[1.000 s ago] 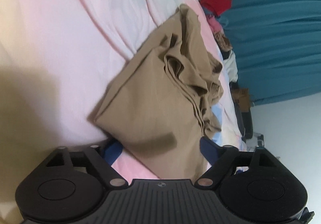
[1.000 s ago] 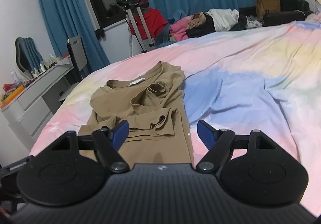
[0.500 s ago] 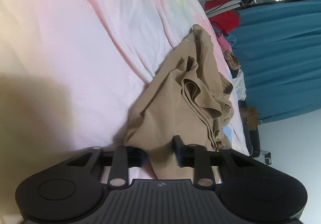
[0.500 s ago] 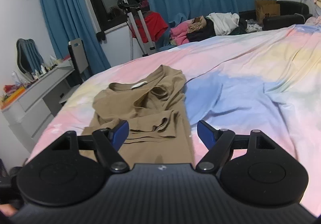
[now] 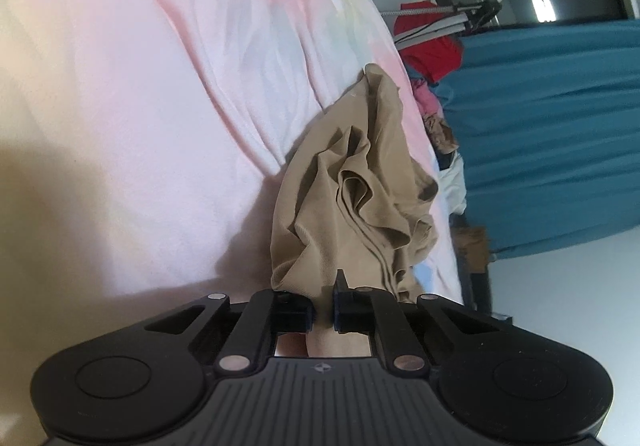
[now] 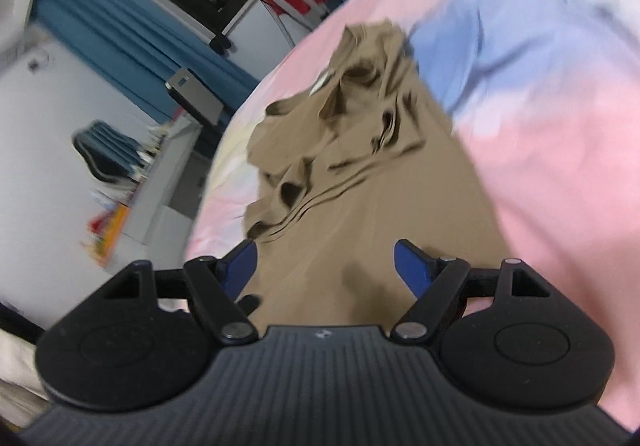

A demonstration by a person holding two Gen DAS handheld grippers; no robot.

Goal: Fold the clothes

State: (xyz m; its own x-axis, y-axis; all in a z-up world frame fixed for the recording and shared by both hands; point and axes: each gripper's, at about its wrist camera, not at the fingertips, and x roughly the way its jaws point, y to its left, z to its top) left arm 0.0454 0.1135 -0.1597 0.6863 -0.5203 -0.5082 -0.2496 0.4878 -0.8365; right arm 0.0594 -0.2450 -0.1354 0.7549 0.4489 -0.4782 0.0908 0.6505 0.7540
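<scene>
A: Start on the left. What are the left tongs (image 5: 323,312) doing?

B: They are clenched on the near edge of the tan shirt (image 5: 352,206). The cloth runs from between the jaws up toward 12 o'clock, bunched and rippled, and the rest of it lies on the pastel bedsheet (image 5: 140,106).

A: And the right tongs (image 6: 325,266)?

B: Released, jaws spread wide. They hang just over the shirt's (image 6: 360,182) smooth lower half, with the blue fingertips (image 6: 412,266) at either side of the cloth and nothing between them that they grip.

A: So which step is this?

B: I'd judge a fold is being set up or carried: one edge is pinched and the other tongs are lined up over the same end. The sleeves already seem tucked inward near the collar at 12 o'clock, though crumpled. The next move likely calls for the right tongs to close on the matching edge, so that both lift evenly and the cloth doesn't skew.

A: What can't you make out?

B: The right view is blurred. Whether the right tips touch the cloth is unclear. The pinched hem itself is hidden behind the left jaws. At 2 o'clock in the left view, the blue curtain (image 5: 552,134) and a red garment (image 5: 434,54) are in the background.
</scene>
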